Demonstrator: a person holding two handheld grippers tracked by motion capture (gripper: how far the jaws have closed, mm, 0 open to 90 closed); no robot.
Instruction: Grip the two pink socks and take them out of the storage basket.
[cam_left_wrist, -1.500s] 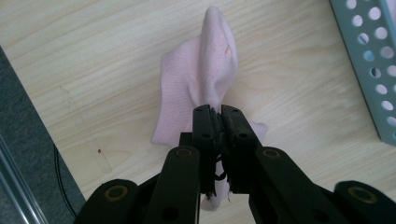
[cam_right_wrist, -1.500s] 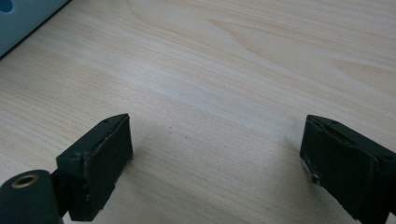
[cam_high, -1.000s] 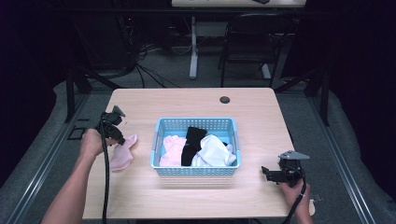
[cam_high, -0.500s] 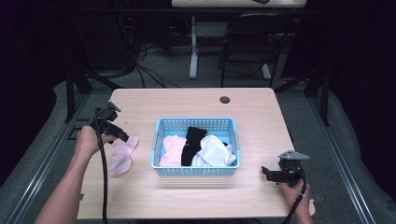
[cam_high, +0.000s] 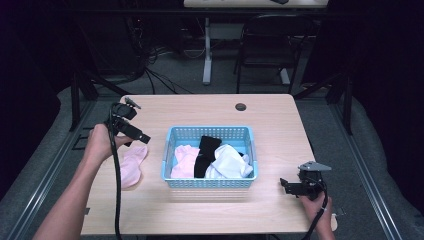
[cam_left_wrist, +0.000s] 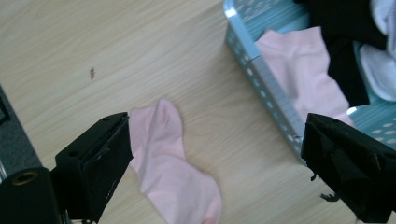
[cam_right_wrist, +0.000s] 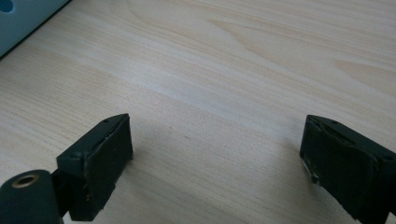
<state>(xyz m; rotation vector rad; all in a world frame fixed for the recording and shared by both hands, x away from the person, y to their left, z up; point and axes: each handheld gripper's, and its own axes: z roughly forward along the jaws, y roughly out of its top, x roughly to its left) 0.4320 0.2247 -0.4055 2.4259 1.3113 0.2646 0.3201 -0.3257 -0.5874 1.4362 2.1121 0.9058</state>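
Note:
A light blue plastic basket (cam_high: 166, 156) stands mid-table holding a pink sock (cam_high: 184, 160), a black garment (cam_high: 206, 149) and white garments (cam_high: 229, 163). Another pink sock (cam_high: 131, 165) lies flat on the wood left of the basket. My left gripper (cam_high: 142, 138) hovers open above that sock, nothing between its jaws. In the left gripper view the loose pink sock (cam_left_wrist: 170, 163) lies below the open left gripper (cam_left_wrist: 215, 163), with the basket's rim (cam_left_wrist: 261, 74) at right. My right gripper (cam_high: 286, 186) rests open near the front right, over bare wood (cam_right_wrist: 215, 116).
A small black round disc (cam_high: 241, 106) sits near the table's far edge. A chair and table legs stand beyond on the floor. A corner of the basket (cam_right_wrist: 23, 18) shows at the upper left of the right gripper view.
My left gripper has risen and moved toward the far left, away from the pink sock, which stays flat on the table. The right gripper has not moved.

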